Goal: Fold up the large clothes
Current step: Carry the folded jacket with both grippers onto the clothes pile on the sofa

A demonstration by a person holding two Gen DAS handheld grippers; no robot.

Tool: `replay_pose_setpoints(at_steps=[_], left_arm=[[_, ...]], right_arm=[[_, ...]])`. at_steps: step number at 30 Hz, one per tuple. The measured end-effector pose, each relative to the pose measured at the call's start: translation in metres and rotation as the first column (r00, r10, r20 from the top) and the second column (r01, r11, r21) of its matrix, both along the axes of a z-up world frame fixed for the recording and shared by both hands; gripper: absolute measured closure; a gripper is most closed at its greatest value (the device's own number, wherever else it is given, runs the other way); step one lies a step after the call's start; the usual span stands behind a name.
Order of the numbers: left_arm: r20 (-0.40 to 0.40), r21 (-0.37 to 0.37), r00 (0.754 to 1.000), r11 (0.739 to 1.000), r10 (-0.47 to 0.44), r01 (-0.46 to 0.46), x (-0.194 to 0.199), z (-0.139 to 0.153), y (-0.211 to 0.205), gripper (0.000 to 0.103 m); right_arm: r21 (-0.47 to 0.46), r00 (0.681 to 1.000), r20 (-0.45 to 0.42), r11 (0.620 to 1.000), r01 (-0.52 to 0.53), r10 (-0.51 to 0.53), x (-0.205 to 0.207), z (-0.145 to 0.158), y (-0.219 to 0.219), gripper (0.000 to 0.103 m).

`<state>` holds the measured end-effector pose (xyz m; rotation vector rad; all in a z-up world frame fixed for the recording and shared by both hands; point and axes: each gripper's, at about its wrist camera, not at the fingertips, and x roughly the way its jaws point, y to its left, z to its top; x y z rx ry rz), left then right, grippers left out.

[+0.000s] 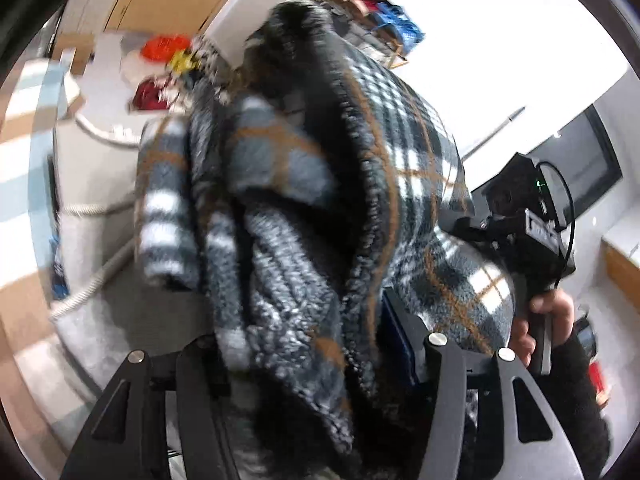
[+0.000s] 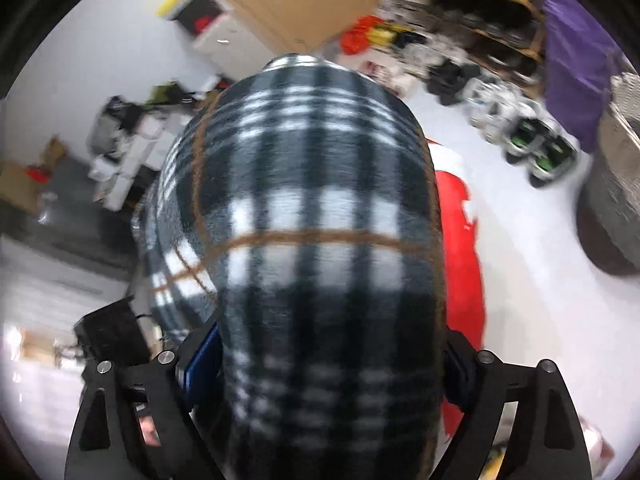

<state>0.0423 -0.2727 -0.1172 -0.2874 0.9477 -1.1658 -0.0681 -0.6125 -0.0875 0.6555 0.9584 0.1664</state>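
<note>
Gripping the plaid fleece [image 1: 304,208] [image 2: 320,216], both grippers' fingers clamp it, hiding red cloth [image 2: 460,256].

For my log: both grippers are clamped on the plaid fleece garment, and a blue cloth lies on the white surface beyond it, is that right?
Only the colour is wrong: the right wrist view shows a red cloth, not blue. Both grippers, left and right, do hold the plaid fleece garment.

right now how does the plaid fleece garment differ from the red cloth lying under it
The fleece garment is black, white and grey plaid with brown lines; the red cloth is plain. The garment hangs lifted, clamped in both the left gripper and the right gripper; the cloth lies flat on the white surface, unheld. Both are soft fabric.
</note>
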Motion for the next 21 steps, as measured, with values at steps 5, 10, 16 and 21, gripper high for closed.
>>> replay_pose_setpoints(at_steps=[5,10,16,21], left_arm=[[0.088,0.110,0.996,0.993,0.031,-0.041,-0.014,0.011,0.008,0.050],[0.188,0.175,0.973,0.970,0.134,-0.168,-0.025,0.033,0.037,0.050],[0.189,0.172,0.961,0.957,0.200,-0.233,-0.024,0.042,0.069,0.050],[0.280,0.206,0.937,0.941,0.207,-0.270,-0.046,0.056,0.072,0.050]], right_arm=[[-0.105,0.999,-0.033,0.994,0.002,-0.005,-0.013,0.024,0.014,0.011],[-0.240,0.988,0.097,0.961,0.138,-0.118,-0.060,0.075,0.033,0.011],[-0.267,0.895,0.389,0.902,0.338,-0.220,-0.113,0.118,0.077,0.002],[-0.261,0.778,0.581,0.850,0.457,-0.240,-0.149,0.127,0.133,0.000]])
